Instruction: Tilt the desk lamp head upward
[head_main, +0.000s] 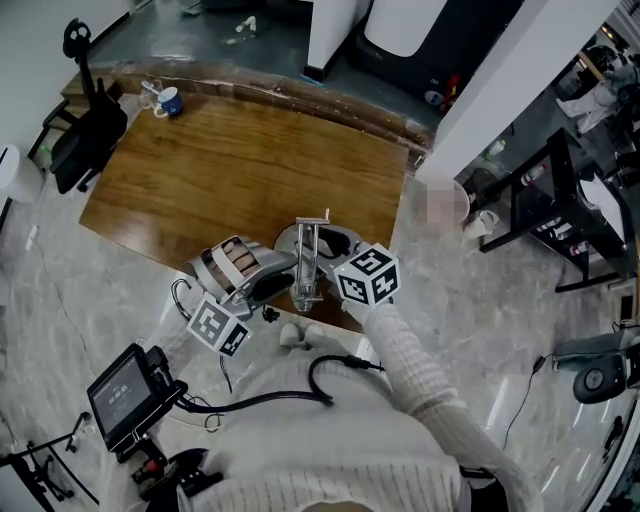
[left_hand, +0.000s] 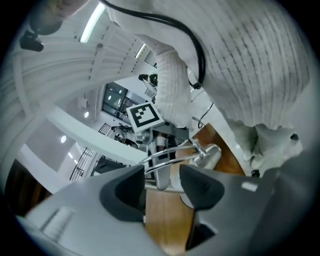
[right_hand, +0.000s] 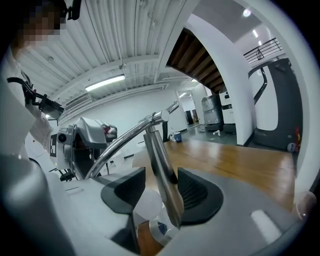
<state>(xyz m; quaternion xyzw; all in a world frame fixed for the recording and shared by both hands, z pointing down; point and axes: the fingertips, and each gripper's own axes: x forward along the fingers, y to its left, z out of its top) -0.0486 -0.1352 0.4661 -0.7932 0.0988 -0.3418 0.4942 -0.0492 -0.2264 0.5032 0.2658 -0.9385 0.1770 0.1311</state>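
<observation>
A chrome desk lamp (head_main: 308, 262) stands near the front edge of the wooden table (head_main: 220, 170). My left gripper (head_main: 272, 282) reaches it from the left and my right gripper (head_main: 332, 262) from the right. In the right gripper view the lamp's upright post (right_hand: 159, 160) runs between the pads of the right gripper (right_hand: 161, 187); it lies close to the right pad, clear of the left one. A curved chrome arm (right_hand: 117, 142) leads off toward the left gripper. In the left gripper view the left gripper (left_hand: 162, 187) stands open, with the lamp's thin chrome rods (left_hand: 172, 154) just beyond its pads.
A blue and white mug (head_main: 168, 101) sits at the table's far left corner, beside a black chair (head_main: 85, 140). A white pillar (head_main: 500, 90) and a black rack (head_main: 560, 220) stand to the right. A small screen device (head_main: 125, 390) is at lower left.
</observation>
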